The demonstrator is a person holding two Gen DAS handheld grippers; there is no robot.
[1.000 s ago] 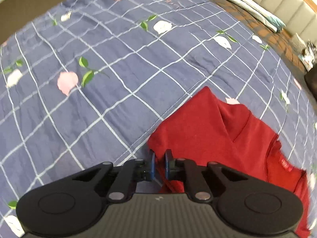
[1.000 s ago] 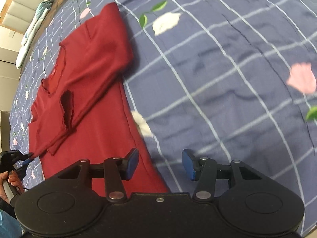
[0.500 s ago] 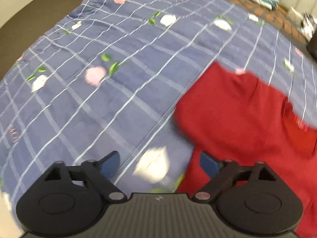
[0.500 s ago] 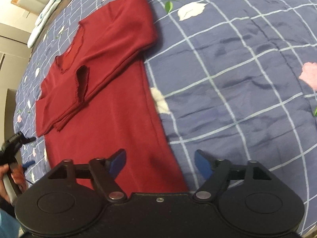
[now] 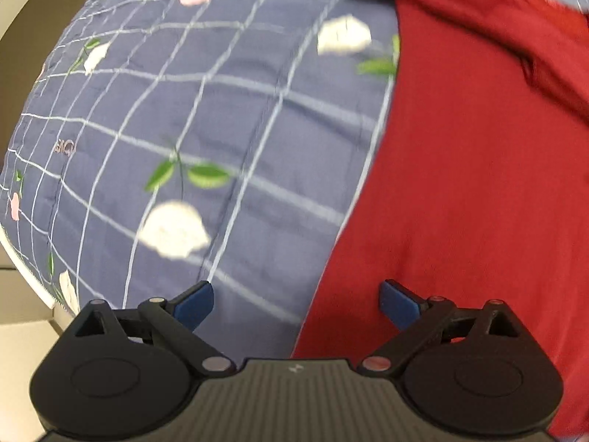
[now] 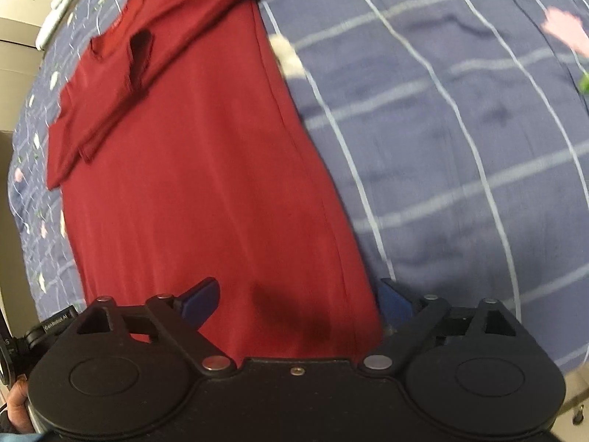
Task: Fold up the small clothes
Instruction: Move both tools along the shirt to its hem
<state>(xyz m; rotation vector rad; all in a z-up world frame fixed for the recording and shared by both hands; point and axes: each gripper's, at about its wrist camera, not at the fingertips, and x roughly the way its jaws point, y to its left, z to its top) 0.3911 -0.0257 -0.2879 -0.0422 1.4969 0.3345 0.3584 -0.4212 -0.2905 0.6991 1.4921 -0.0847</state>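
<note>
On the left wrist view, the left gripper [image 5: 296,304] is hovering with jaws spread wide and empty over the left side edge of the red shirt [image 5: 478,184], which is lying flat on the blue checked quilt [image 5: 221,129]. On the right wrist view, the right gripper [image 6: 300,302] is likewise gaping, holding nothing, straddling the shirt's [image 6: 206,169] right edge near the hem, sleeves [image 6: 110,84] already lying folded across the chest. Judged from here, both grippers are lining up on the bottom corners; pinching both at matching height should be keeping the fold square.
</note>
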